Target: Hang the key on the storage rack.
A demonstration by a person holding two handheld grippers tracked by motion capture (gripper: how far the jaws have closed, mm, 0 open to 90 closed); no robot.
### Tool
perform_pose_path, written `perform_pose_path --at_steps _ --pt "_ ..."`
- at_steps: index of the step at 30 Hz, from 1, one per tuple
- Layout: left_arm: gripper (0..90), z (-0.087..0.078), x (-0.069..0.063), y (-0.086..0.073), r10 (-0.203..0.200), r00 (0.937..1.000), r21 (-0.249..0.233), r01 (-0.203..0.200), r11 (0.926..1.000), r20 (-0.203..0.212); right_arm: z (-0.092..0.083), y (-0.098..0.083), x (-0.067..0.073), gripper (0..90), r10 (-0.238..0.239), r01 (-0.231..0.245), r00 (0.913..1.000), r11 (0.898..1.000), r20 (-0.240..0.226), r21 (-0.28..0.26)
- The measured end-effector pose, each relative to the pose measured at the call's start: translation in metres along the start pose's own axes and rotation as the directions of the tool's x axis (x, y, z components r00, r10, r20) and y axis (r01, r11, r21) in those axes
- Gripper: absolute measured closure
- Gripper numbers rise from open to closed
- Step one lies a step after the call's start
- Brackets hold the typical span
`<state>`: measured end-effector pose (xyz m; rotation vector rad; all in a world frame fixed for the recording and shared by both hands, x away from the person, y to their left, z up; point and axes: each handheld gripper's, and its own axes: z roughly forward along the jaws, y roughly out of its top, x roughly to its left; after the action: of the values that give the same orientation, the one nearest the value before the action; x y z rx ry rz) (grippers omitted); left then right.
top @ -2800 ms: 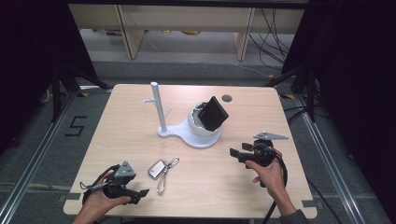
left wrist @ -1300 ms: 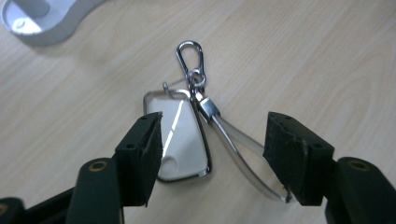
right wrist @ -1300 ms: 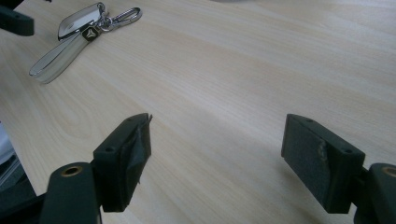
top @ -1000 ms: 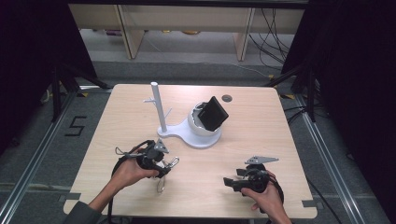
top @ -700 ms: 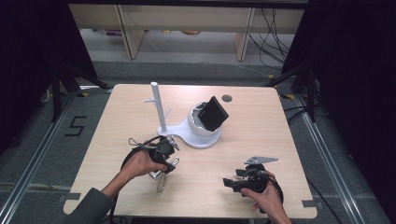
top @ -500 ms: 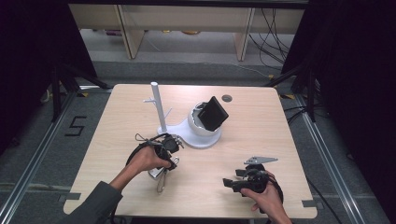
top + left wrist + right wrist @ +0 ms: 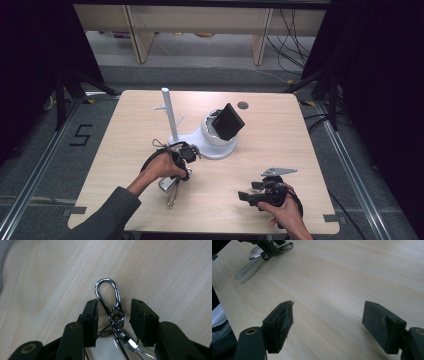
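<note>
Left gripper view looks down on a shiny key ring clip [image 7: 110, 302] lying on the wooden table [image 7: 162, 270]. The left gripper [image 7: 113, 315] has it between its jaws, which have just been closing but do not touch it yet. Near the front edge, the right gripper [image 7: 328, 320] rests with its jaws wide apart, holding nothing.

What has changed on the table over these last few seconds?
The left gripper moved from the table's near left corner up to the keyring, and its jaws have just been closing around the clip, not yet pressing it. The right gripper drew back toward the near edge, open. The keyring and the white stand stayed put.
</note>
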<state>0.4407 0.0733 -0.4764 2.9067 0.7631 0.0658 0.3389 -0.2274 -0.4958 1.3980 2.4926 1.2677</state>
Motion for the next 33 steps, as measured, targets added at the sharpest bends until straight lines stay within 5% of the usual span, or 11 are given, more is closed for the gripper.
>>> perform_pose_path --at_steps 20,29,33 --pt "73.8 0.003 -0.009 0.012 0.026 0.9996 0.121 -0.024 0.9924 -0.01 0.001 0.0 0.002 26.2 -0.008 0.008 1.0 1.0 -0.006 0.005" --pt "75.1 0.003 -0.006 0.011 0.038 0.9991 0.108 -0.04 0.9933 0.02 0.001 0.0 0.001 26.4 -0.005 0.005 0.9999 1.0 -0.013 0.008" --pt "75.2 0.003 -0.005 0.01 0.078 0.9968 0.096 -0.08 0.9922 0.018 0.001 0.0 0.002 26.7 0.004 -0.004 0.9997 1.0 -0.024 0.004"
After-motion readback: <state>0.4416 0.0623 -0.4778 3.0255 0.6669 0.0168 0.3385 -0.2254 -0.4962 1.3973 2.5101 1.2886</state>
